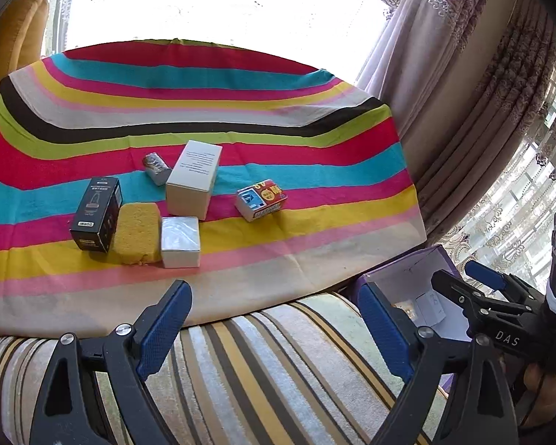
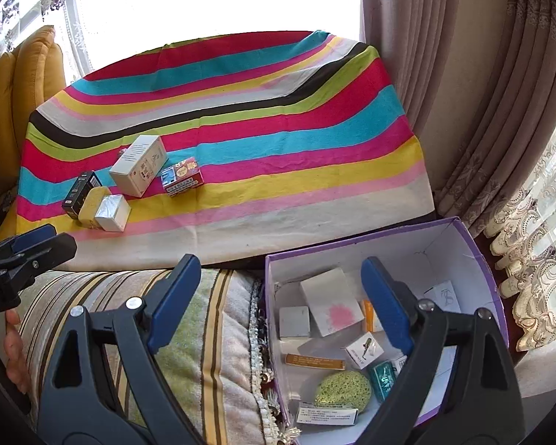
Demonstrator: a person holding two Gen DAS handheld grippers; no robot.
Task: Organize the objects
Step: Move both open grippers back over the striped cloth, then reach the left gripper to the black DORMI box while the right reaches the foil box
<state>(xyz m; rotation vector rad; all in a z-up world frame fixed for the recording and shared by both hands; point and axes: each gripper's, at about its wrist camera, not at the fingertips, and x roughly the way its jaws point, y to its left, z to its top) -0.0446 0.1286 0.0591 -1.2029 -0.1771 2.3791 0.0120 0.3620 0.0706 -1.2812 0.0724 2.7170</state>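
On the striped cloth (image 1: 241,85) lie a black box (image 1: 96,215), a yellow sponge (image 1: 137,233), a silver-topped white box (image 1: 180,237), a tall white box (image 1: 192,178), a small silver pack (image 1: 155,167) and a red and blue box (image 1: 261,198). My left gripper (image 1: 274,330) is open and empty above the striped cushion, short of these objects. My right gripper (image 2: 281,304) is open and empty over the near left edge of the purple box (image 2: 478,259), which holds several small boxes and a green sponge (image 2: 343,389). The same cluster appears in the right wrist view around the tall white box (image 2: 139,167).
A striped cushion (image 1: 259,371) lies between me and the cloth. A yellow sofa arm (image 2: 26,85) stands at the left, curtains (image 2: 482,92) at the right, a bright window behind. A hand (image 2: 15,352) holds the left gripper's handle.
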